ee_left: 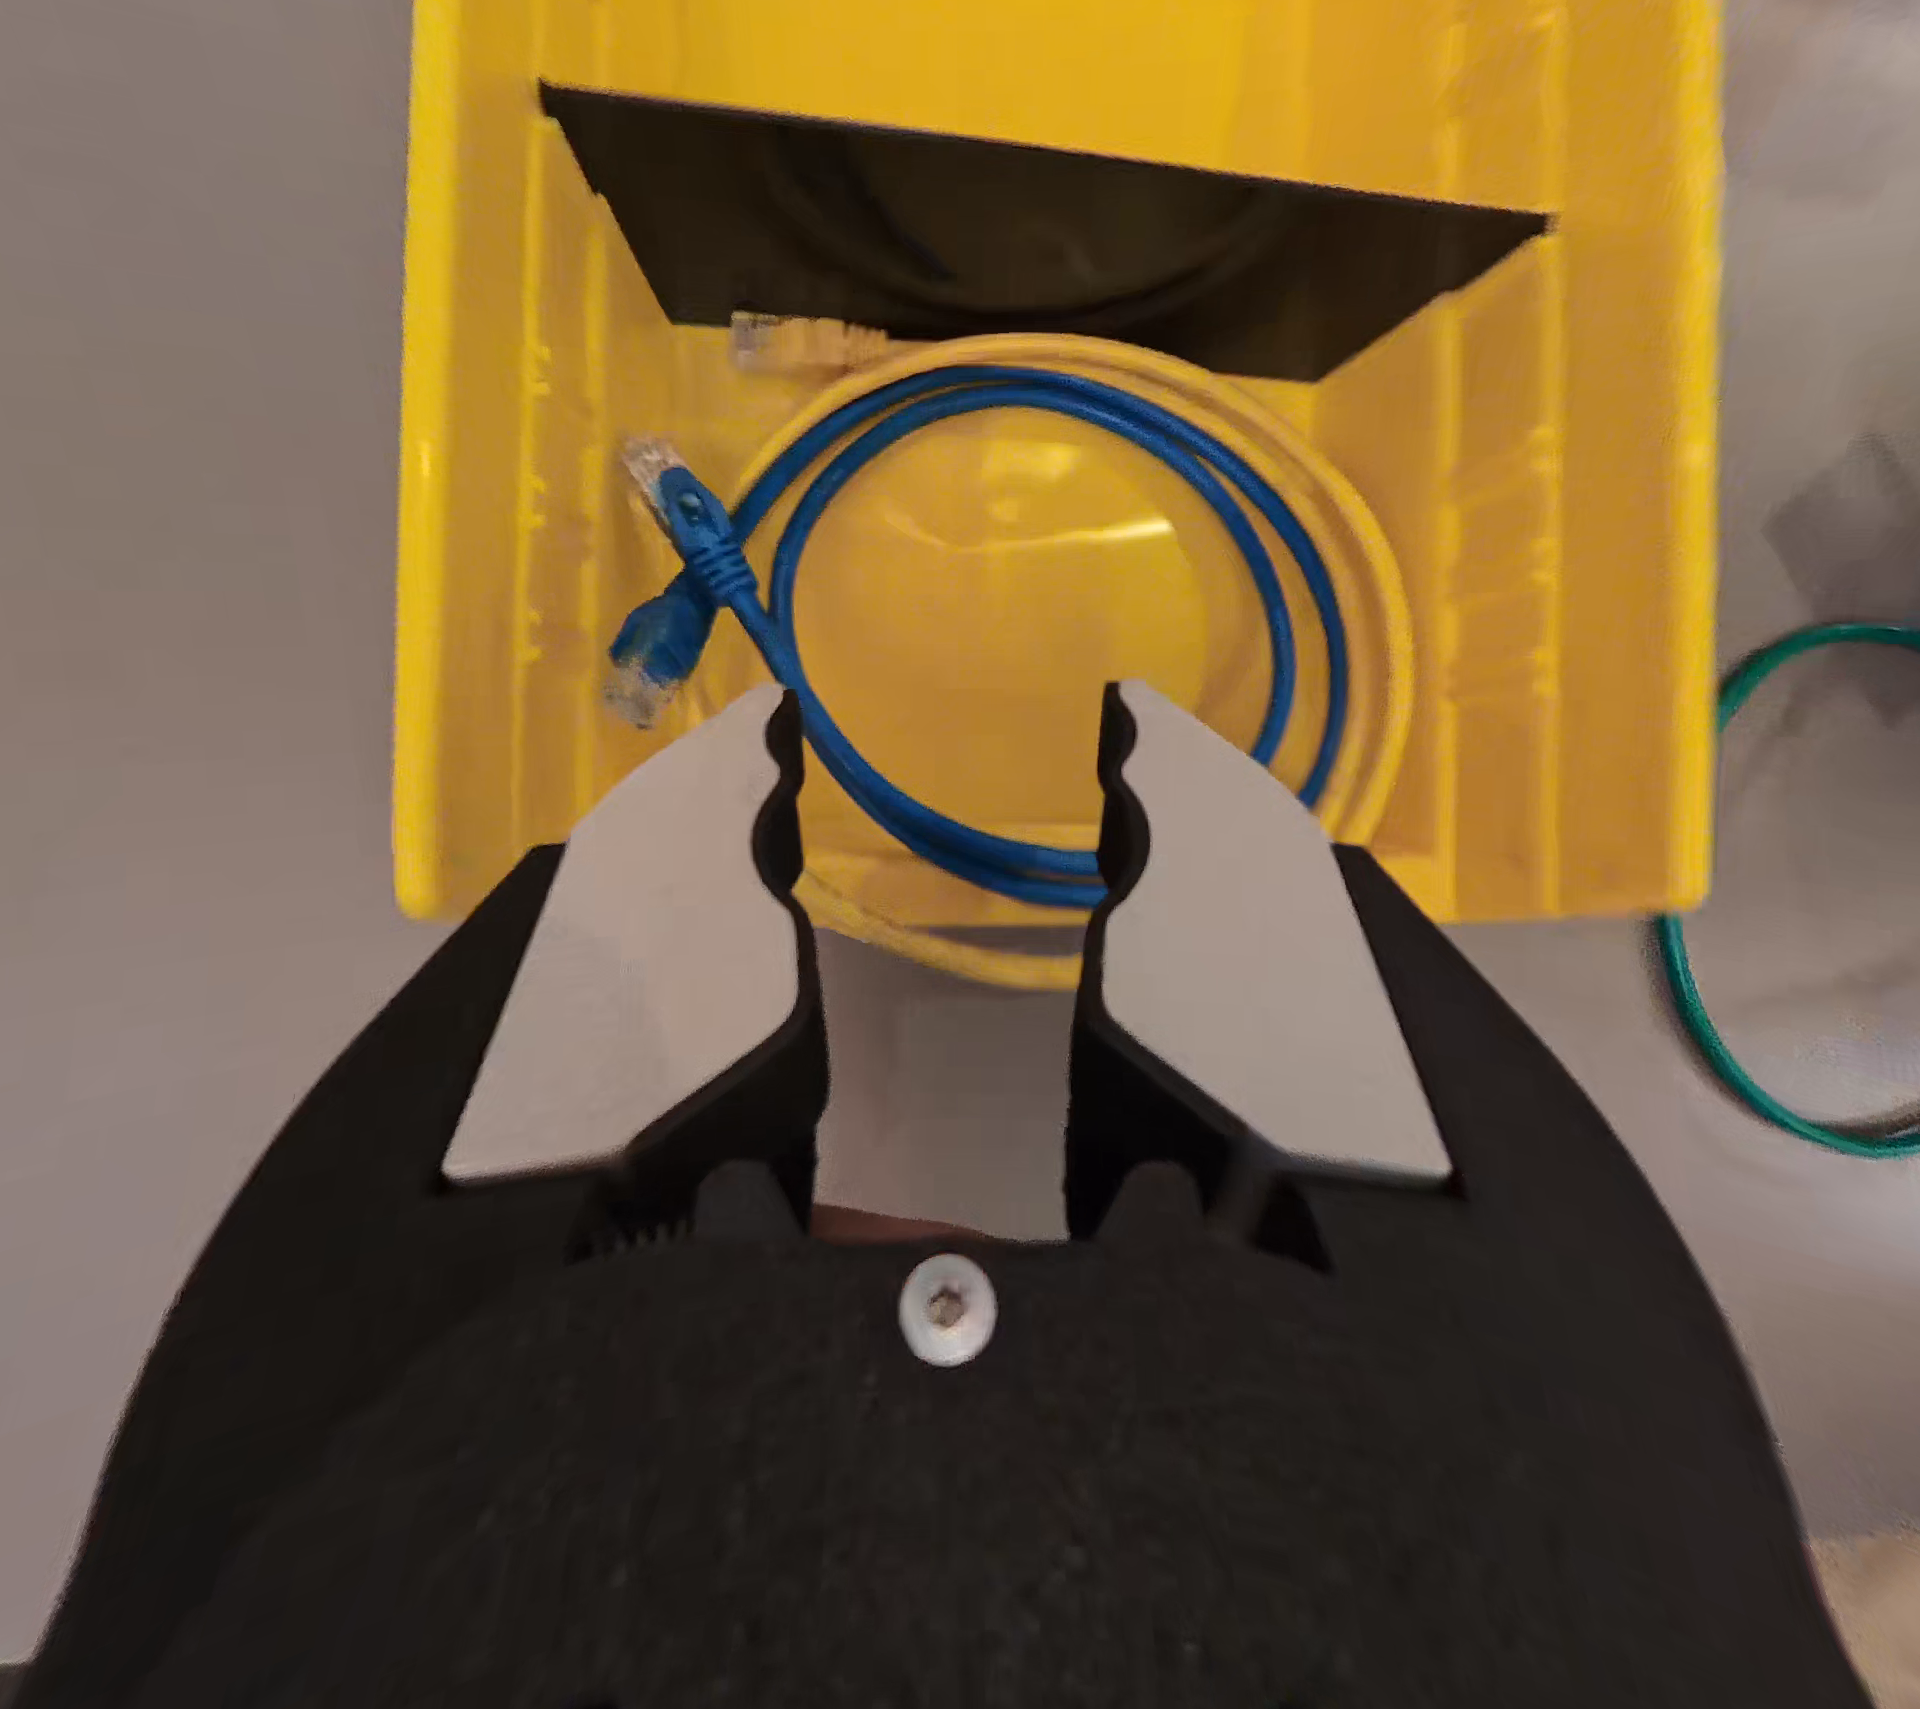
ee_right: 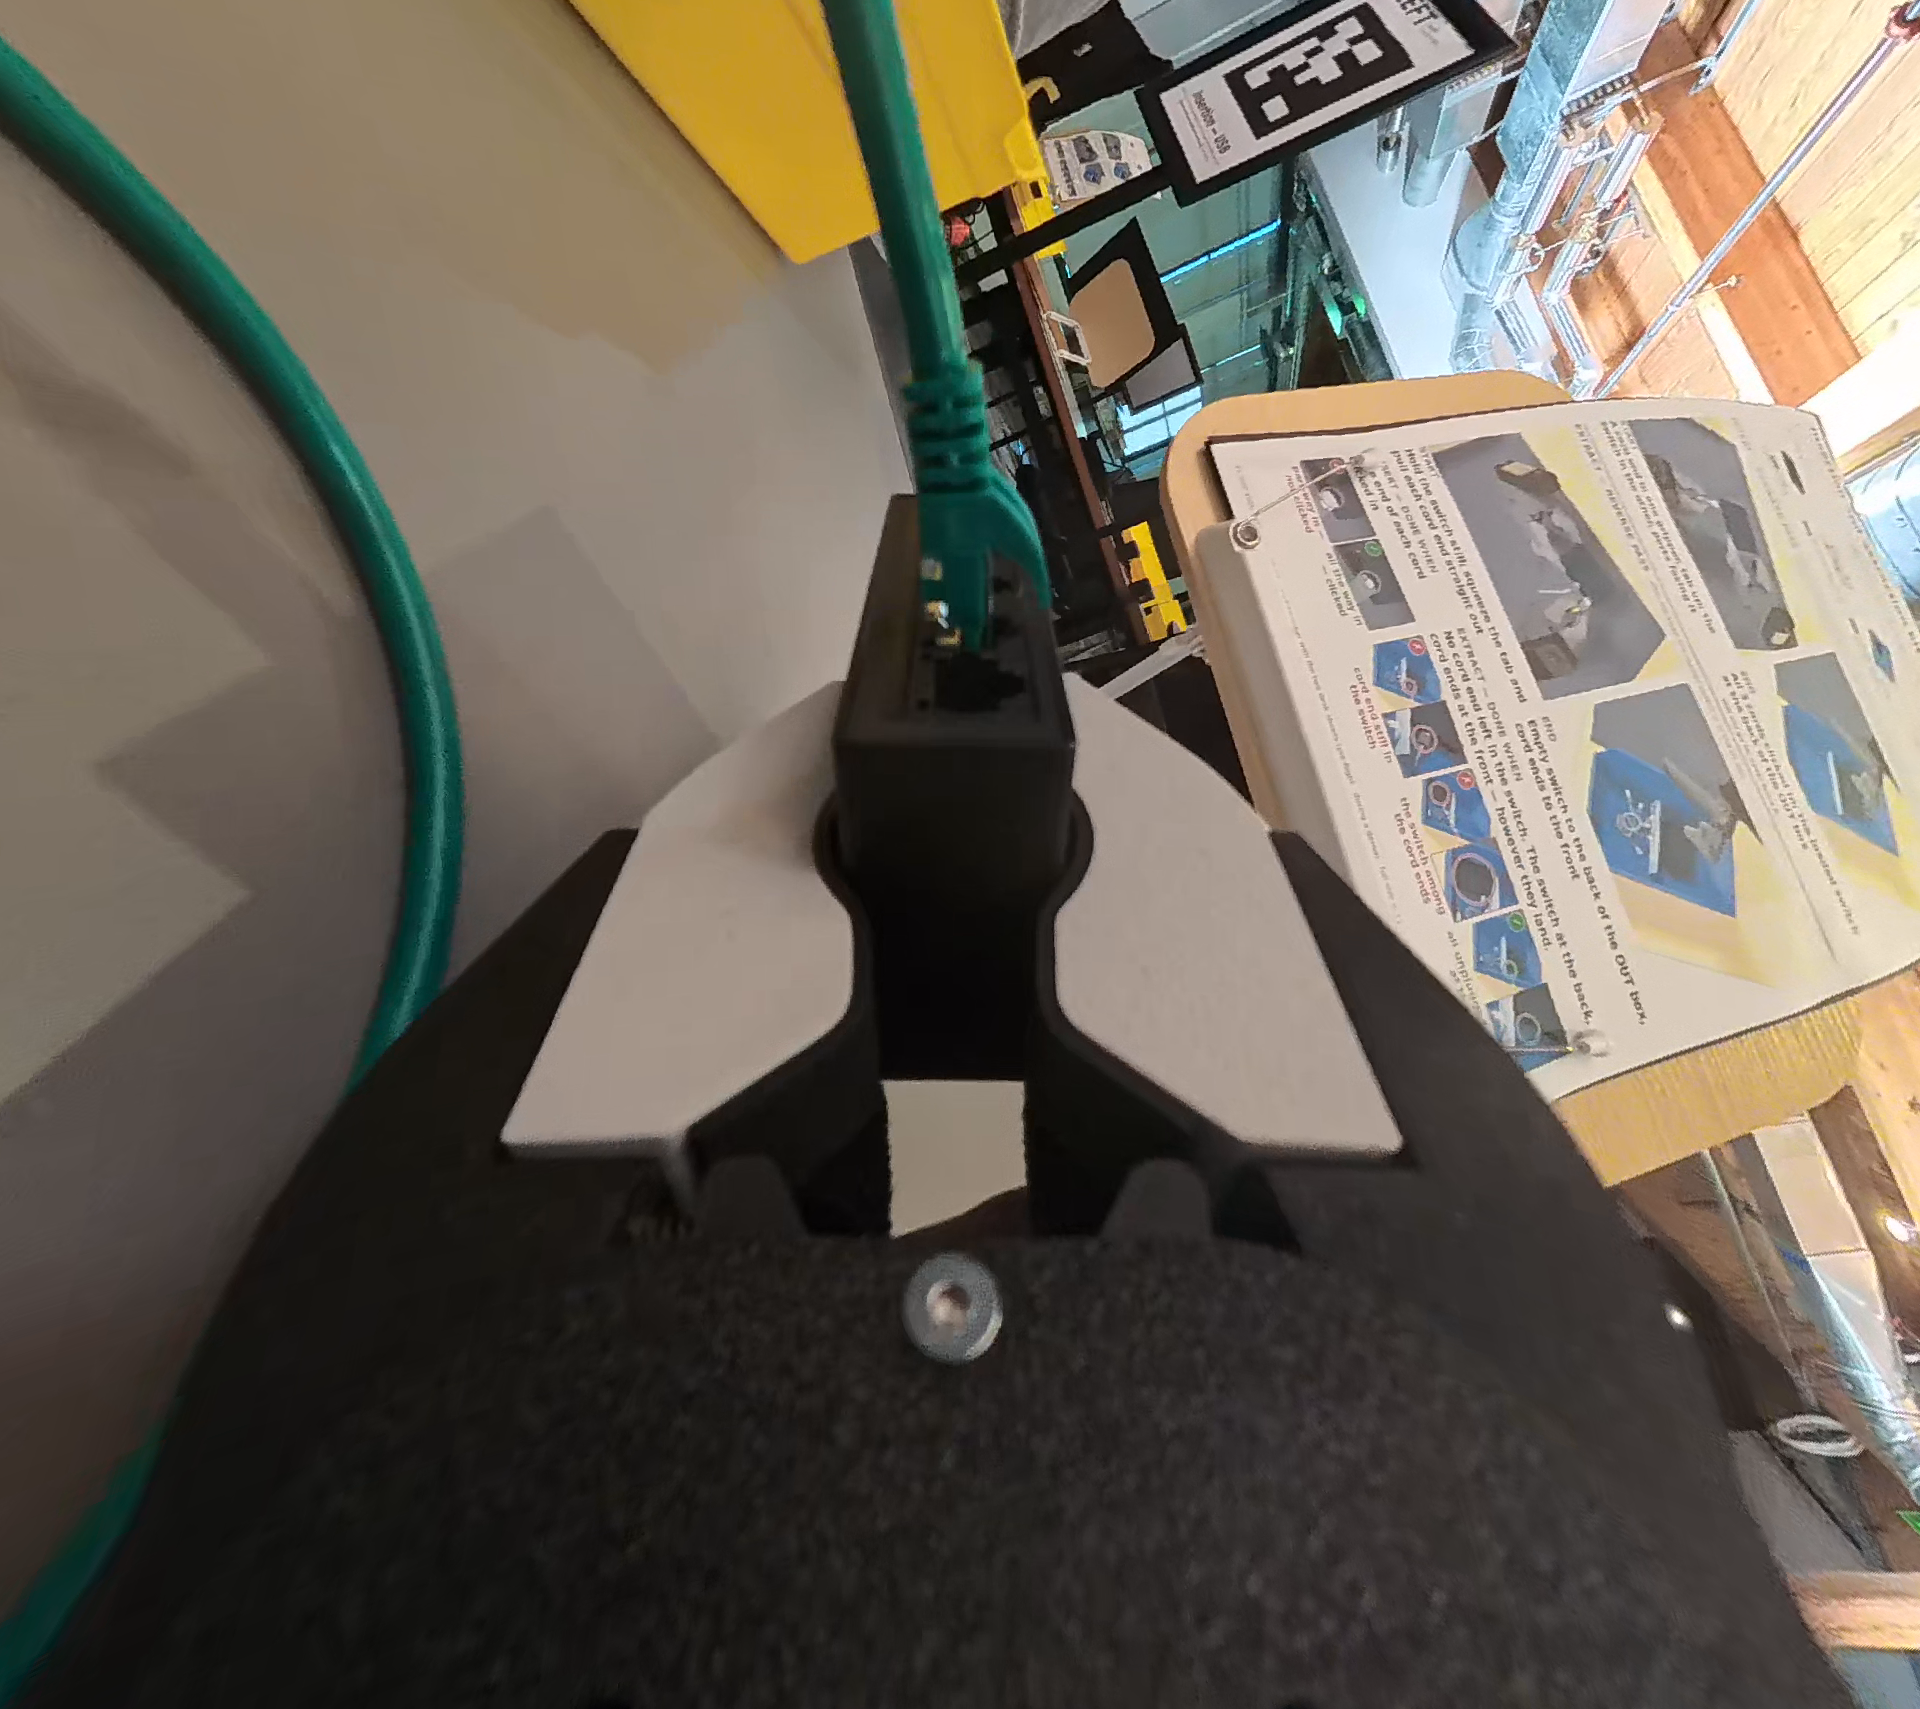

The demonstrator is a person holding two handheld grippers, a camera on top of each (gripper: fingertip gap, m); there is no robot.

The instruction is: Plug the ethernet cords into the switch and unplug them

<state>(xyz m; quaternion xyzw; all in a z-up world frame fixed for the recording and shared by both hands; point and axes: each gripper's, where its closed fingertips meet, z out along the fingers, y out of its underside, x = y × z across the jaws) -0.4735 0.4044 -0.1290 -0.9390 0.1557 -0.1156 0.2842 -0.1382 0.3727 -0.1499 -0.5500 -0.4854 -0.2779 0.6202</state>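
In the left wrist view, a coiled blue ethernet cord (ee_left: 1049,402) and a coiled yellow cord (ee_left: 1387,620) lie in the front part of a yellow bin (ee_left: 468,412). My left gripper (ee_left: 951,703) is open and empty, just above the blue coil at the bin's near edge. In the right wrist view, my right gripper (ee_right: 956,724) is shut on a black switch (ee_right: 951,745), held on its side. A green cord (ee_right: 862,49) is plugged into one of its ports, and its loop (ee_right: 416,620) runs over the table. The green loop also shows in the left wrist view (ee_left: 1704,932).
A black divider (ee_left: 1039,246) splits the bin; behind it the bin holds nothing I can see. The bin stands on a pale table (ee_left: 187,516). In the right wrist view, an instruction sheet on a board (ee_right: 1558,703) and a marker sign (ee_right: 1330,80) stand beyond the table.
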